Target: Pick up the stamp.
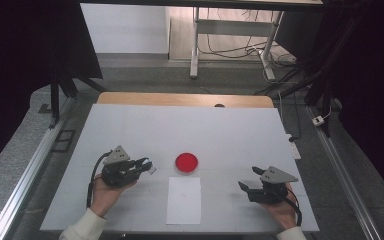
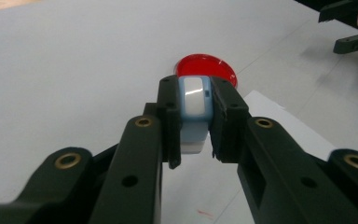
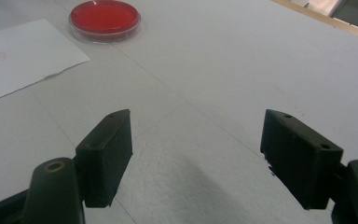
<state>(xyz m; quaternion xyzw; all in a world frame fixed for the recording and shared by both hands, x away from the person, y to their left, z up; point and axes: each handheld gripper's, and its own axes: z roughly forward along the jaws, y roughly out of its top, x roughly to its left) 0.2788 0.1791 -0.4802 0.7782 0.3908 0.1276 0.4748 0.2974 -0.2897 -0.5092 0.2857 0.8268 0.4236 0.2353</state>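
Left gripper [image 2: 195,116]: 2 jaws pinch a small blue-and-white object [image 2: 194,105] at frame centre; its lower part is hidden between the pads, identity unclear. Red dish [image 2: 208,69] just behind it, partly covered. Right gripper [image 3: 196,154]: jaws spread, nothing between, lower frame. White paper sheet [image 3: 23,56] upper left, cut off by the edge.

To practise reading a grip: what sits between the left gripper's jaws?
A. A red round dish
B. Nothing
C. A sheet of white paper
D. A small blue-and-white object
D: in the left gripper view the left gripper is clamped on a small blue-and-white object, with the red dish lying beyond it on the table.
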